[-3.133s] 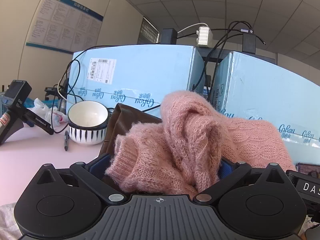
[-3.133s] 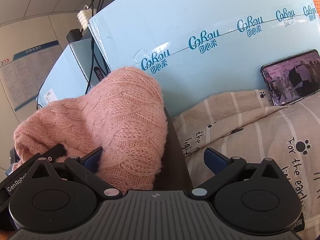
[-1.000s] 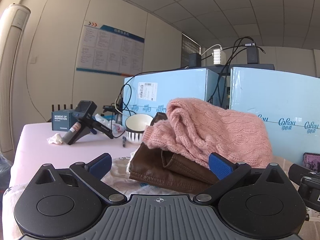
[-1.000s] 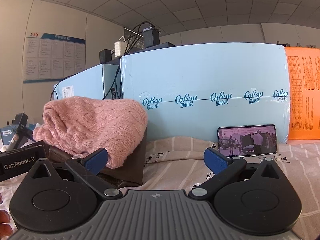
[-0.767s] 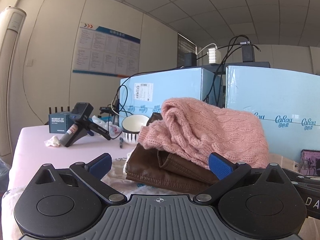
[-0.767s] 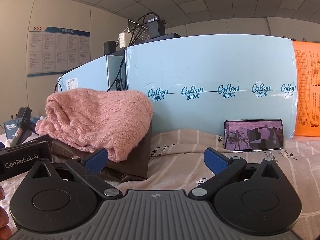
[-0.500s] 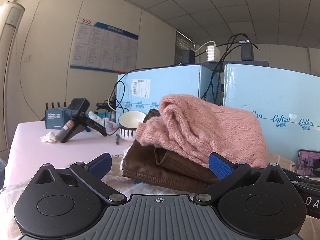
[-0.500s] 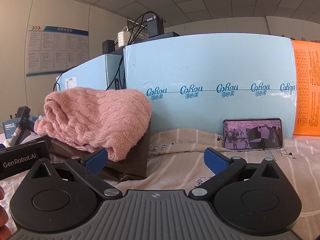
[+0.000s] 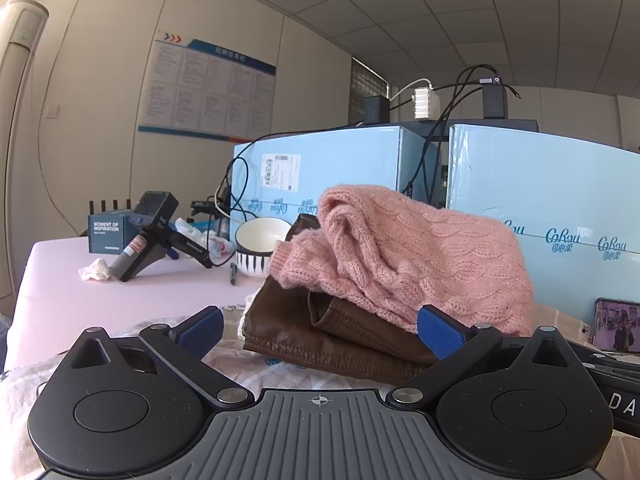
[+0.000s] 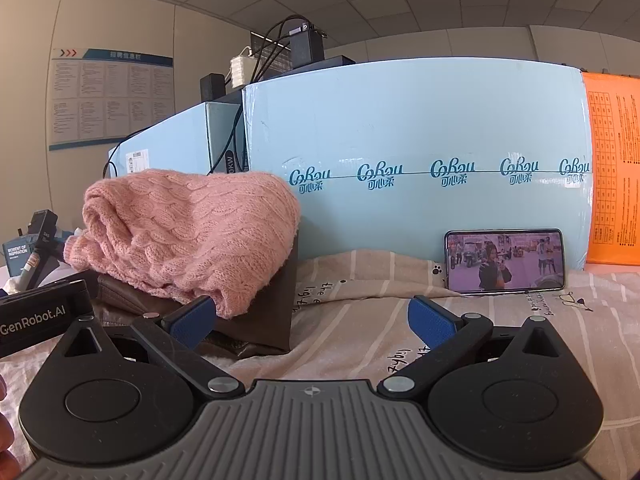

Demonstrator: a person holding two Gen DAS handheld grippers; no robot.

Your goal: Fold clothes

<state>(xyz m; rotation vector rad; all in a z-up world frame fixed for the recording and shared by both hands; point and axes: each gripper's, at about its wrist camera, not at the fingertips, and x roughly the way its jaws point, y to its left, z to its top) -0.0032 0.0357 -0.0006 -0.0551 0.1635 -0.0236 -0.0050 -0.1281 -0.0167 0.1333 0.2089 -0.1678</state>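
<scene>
A folded pink knitted sweater (image 9: 412, 248) lies on top of a folded brown leather garment (image 9: 332, 336). The pile also shows in the right wrist view, with the sweater (image 10: 192, 224) over the brown garment (image 10: 260, 312). My left gripper (image 9: 320, 326) is open and empty, a little in front of the pile. My right gripper (image 10: 310, 316) is open and empty, to the right of the pile, over a striped printed cloth (image 10: 380, 320).
Light blue boxes (image 10: 400, 140) stand close behind the pile. A phone (image 10: 505, 261) leans against one. A striped bowl (image 9: 260, 246), a black handheld device (image 9: 156, 228), a pen and tissues lie on the pink tabletop (image 9: 120, 296) to the left. An orange sheet (image 10: 614, 168) is at far right.
Both grippers let go of the pink sweater and drew back from the pile. The sweater now rests on the brown garment. Over the last second the views barely shift.
</scene>
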